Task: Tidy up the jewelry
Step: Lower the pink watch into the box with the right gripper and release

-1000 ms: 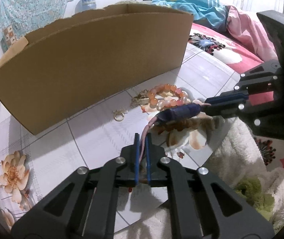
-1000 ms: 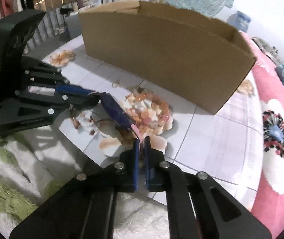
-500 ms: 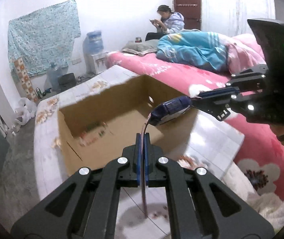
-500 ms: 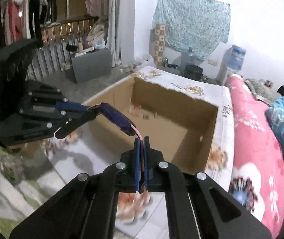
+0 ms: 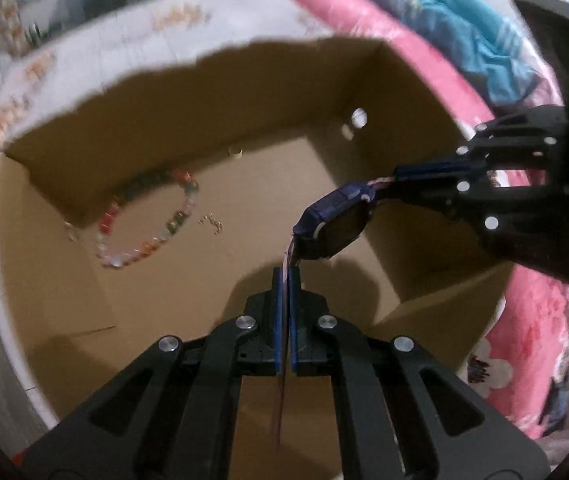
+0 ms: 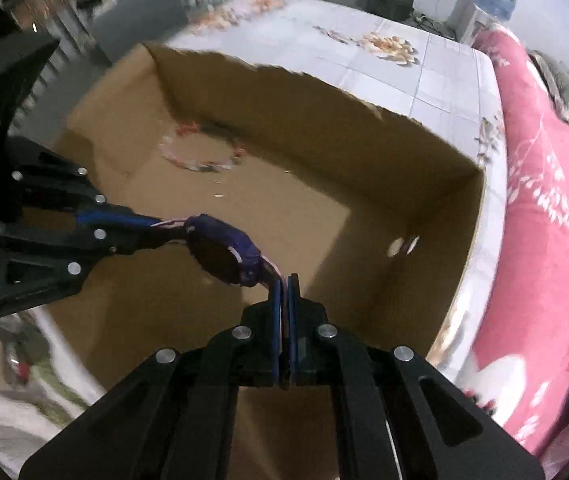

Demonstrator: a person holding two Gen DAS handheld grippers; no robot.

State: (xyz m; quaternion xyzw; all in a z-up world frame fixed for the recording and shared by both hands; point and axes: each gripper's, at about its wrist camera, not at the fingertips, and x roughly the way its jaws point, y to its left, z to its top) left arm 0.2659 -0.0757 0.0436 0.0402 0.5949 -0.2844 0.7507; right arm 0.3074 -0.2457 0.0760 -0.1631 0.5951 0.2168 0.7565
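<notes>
A wristwatch (image 5: 334,220) with a dark face, purple-blue case and pink strap hangs between both grippers, over the inside of an open cardboard box (image 5: 156,280). My left gripper (image 5: 283,276) is shut on one strap end. My right gripper (image 6: 284,284) is shut on the other strap end; it also shows in the left wrist view (image 5: 400,174). The watch shows in the right wrist view (image 6: 224,256) too. A multicoloured bead bracelet (image 5: 144,216) and a small metal piece (image 5: 212,222) lie on the box floor.
The box (image 6: 364,148) stands on a white tiled table with flower prints (image 6: 384,44). A pink floral blanket (image 6: 536,200) lies to the right. The box wall has a hole (image 6: 402,245) on the right side.
Both grippers carried the watch from the table surface up and over the box rim; now it hangs lower, inside the box opening. Both stay shut on the strap.
</notes>
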